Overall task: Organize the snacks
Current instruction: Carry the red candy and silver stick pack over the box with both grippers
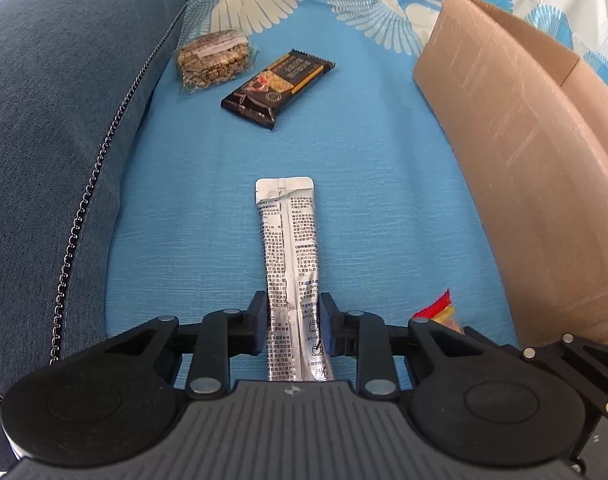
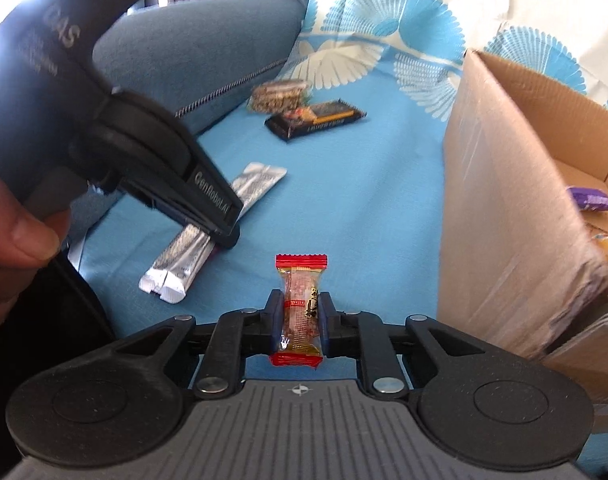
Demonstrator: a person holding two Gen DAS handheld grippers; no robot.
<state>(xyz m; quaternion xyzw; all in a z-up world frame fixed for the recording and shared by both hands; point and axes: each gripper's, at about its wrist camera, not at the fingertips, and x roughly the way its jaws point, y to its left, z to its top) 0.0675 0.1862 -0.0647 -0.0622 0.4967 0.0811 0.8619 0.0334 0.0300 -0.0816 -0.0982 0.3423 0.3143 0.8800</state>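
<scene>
Right up close, a long silver packet (image 1: 289, 264) is pinched between the two fingers of the left gripper (image 1: 292, 312). It lies flat on the blue cloth (image 1: 368, 168), and its far end points away from the gripper. In the right wrist view, the same silver packet (image 2: 175, 268) is seen under the left gripper (image 2: 223, 236), and a thumb (image 2: 21, 236) of the person is seen at the left edge.

A small red and gold candy (image 2: 301, 300) is pinched by the right gripper (image 2: 301, 318), with one finger pressed on each side. Its red ends stick out past the fingers. The candy (image 1: 438, 310) is also seen just to the right of the left gripper.

A brown cardboard box (image 2: 500, 208) is placed close by on the right. A purple packet (image 2: 592, 200) is seen inside it.

Farther away on the cloth, a dark snack bar (image 1: 277, 86) is laid at a slant. A clear bag of grain bars (image 1: 213, 58) is laid just behind it, touching or almost touching.

A dark blue cushion (image 1: 63, 120) is seen along the left side.
</scene>
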